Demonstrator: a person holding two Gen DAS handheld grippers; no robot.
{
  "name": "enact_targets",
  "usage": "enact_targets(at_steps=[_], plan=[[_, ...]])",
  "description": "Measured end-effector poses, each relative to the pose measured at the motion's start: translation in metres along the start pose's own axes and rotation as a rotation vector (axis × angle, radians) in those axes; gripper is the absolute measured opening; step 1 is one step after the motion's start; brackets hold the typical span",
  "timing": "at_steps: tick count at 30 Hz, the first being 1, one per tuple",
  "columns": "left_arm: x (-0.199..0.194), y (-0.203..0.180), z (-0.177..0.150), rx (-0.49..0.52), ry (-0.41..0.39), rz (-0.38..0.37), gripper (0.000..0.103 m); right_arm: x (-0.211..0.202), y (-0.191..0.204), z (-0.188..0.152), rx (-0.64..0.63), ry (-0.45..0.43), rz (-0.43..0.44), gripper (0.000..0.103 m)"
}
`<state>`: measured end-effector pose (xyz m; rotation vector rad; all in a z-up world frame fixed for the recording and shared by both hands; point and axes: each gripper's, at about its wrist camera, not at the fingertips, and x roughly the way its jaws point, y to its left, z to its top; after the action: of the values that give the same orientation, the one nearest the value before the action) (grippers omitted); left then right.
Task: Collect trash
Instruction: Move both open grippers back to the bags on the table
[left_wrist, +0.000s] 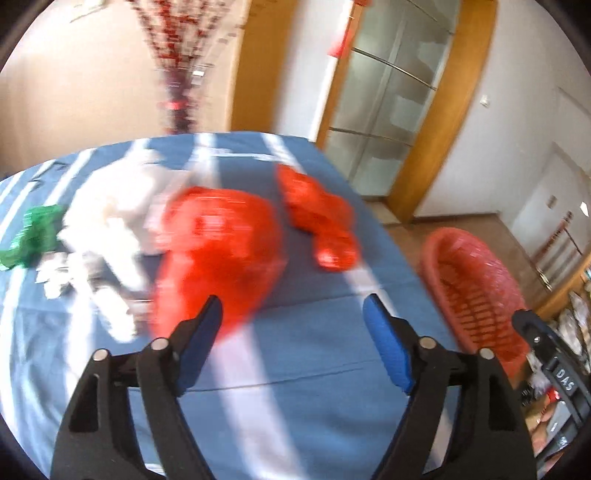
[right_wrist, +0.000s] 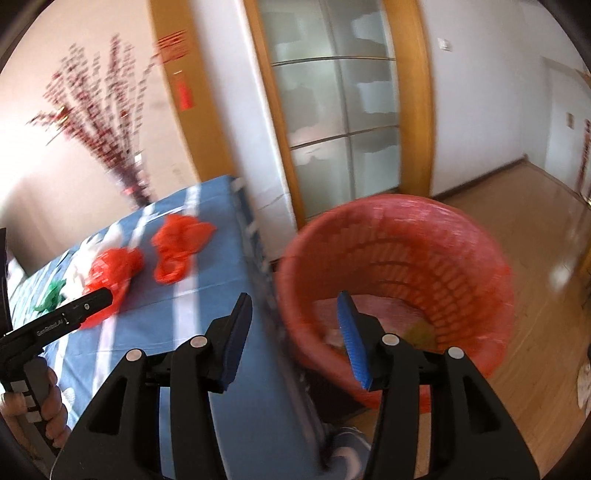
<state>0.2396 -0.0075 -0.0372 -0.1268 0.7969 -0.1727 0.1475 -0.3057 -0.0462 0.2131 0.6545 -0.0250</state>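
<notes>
On the blue striped tablecloth lie a big crumpled red plastic bag, a smaller red bag to its right, white crumpled paper and a green scrap at the left. My left gripper is open and empty, just short of the big red bag. My right gripper is open and empty, over the table edge beside the red bin. The red bags also show in the right wrist view, with the left gripper's body near them.
The red slatted bin, lined with a red bag, stands on the wooden floor right of the table, with some scraps inside. A vase of red branches stands behind the table. A glass door with a wooden frame is beyond.
</notes>
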Motion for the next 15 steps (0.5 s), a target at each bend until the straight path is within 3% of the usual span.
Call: enact_targets(at_steps=[7,13,15], plan=[[-0.034,0.077,-0.005,-0.074,-0.072,0.162,0.098,0.019,0.083,0.000,-0.138,0.034,0.128,0.049],[-0.052,0.142,-0.011,-0.150,-0.084,0.280,0.099,0.045,0.155,-0.002,-0.226,0.087,0.223,0.050],[-0.057,0.162,-0.013,-0.189,-0.081,0.294,0.099,0.056,0.171,-0.001,-0.222,0.107,0.241,0.058]])
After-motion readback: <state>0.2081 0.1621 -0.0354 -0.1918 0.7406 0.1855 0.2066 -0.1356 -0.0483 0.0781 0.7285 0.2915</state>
